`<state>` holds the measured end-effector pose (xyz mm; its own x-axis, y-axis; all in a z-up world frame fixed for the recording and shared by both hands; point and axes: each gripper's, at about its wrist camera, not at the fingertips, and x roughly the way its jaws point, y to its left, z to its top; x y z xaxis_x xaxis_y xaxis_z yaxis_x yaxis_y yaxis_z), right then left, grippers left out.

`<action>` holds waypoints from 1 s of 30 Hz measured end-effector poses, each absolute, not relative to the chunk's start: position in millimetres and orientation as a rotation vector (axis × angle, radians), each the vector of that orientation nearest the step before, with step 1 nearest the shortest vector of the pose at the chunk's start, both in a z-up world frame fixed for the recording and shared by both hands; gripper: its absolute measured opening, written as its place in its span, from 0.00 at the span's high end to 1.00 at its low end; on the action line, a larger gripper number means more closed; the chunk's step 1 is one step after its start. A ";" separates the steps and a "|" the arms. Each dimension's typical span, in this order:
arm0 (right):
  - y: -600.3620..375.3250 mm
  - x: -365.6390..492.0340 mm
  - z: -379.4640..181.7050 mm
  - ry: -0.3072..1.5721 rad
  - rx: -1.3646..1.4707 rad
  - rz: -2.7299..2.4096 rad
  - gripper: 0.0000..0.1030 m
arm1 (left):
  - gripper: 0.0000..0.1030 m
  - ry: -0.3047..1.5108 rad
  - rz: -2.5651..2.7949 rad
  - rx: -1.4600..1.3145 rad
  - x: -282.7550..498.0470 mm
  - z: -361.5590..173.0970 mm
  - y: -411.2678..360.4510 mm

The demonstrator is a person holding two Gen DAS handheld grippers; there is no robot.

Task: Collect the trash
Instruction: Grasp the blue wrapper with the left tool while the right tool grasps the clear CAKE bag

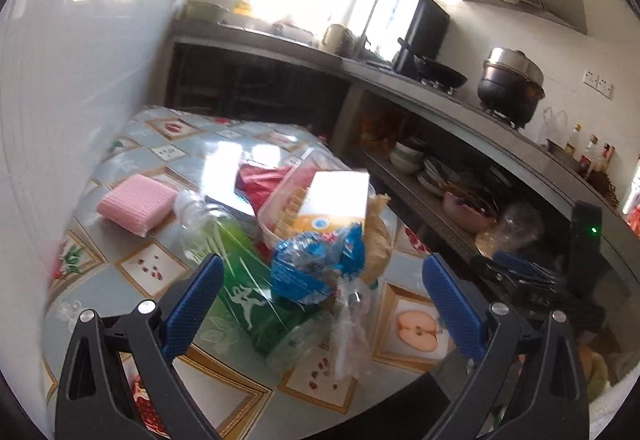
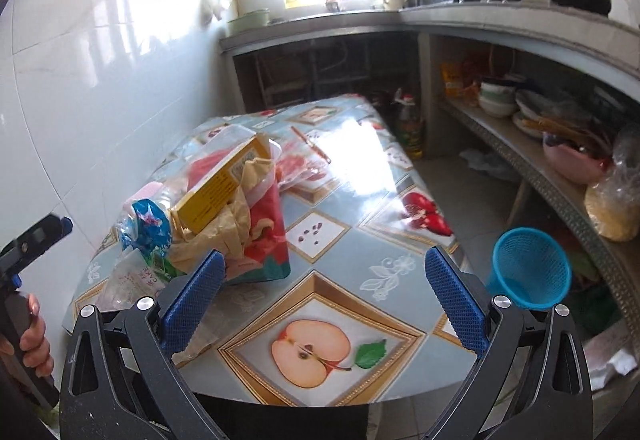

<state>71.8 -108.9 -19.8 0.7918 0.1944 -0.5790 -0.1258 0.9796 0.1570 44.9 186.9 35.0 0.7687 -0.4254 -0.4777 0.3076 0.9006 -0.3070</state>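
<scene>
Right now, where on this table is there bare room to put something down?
The near right part of the table is free: around the apple-half print and back past the red apple print to the far edge. The left side by the wall is crowded with the yellow box, blue wrapper and pink sponge.

The trash pile (image 2: 224, 200) occupies the table (image 2: 400, 168) on its wall side. Right of the pile, the table surface is unobstructed up to the edge. Beyond that edge, a blue basket (image 2: 530, 272) and the shelf (image 2: 532, 176) border the floor passage
</scene>
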 end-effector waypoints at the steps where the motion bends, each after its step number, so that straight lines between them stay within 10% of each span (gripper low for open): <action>1: -108.2 75.4 -24.8 0.656 0.130 0.195 0.07 | 0.06 0.602 -0.425 -0.187 47.6 31.4 179.2; 11: -44.6 57.3 -53.8 0.714 0.002 0.655 0.07 | 0.06 0.656 -0.413 -0.156 71.3 18.6 167.8; 30: 33.1 91.2 -99.3 0.753 -0.251 0.900 0.11 | 0.59 0.789 -0.435 -0.238 121.9 6.6 188.7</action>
<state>91.2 33.1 -99.2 0.3900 0.6151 -0.6852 -0.7827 0.6135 0.1053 121.9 188.7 6.6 0.6226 -0.4622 -0.6314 0.2877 0.8856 -0.3646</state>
